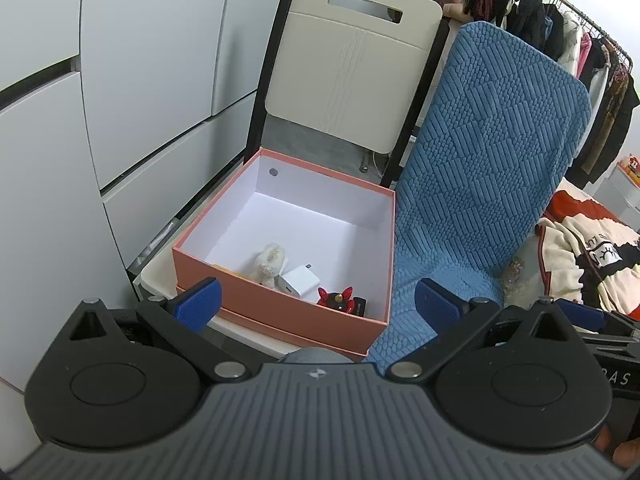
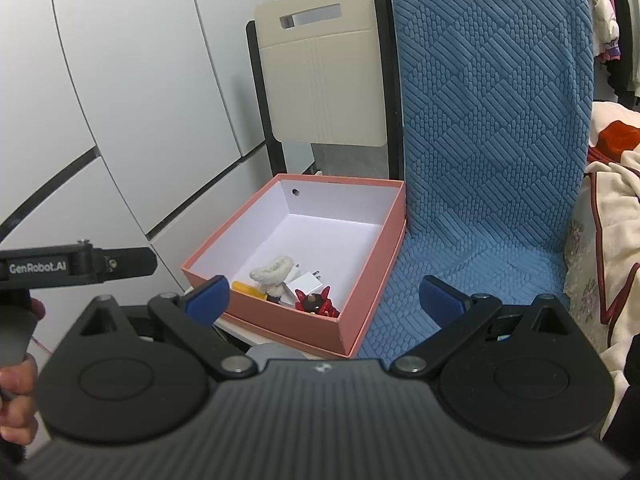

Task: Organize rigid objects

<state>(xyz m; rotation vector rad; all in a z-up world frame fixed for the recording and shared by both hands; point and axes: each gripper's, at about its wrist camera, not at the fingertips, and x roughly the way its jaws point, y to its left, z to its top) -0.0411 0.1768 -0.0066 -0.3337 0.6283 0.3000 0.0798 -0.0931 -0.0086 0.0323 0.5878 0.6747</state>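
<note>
An open pink box [image 1: 280, 308] with a white inside stands on a cream chair seat; it also shows in the right wrist view [image 2: 280, 320]. In its near corner lie a white fuzzy figure [image 1: 270, 262], a white charger [image 1: 300, 282], a red horned figure [image 1: 336, 300] and a small black item [image 1: 359, 306]. The right wrist view shows the same fuzzy figure [image 2: 274, 274], charger [image 2: 308, 280], red figure [image 2: 314, 300] and a yellow item [image 2: 248, 289]. My left gripper [image 1: 318, 300] is open and empty, just in front of the box. My right gripper [image 2: 324, 298] is open and empty, also near the box front.
A cream chair back [image 1: 352, 64] rises behind the box. A blue textured chair [image 1: 488, 160] stands right of it. White cabinet doors [image 1: 140, 100] line the left. A clothes rack [image 1: 560, 20] and a blanket [image 1: 580, 252] are at the right.
</note>
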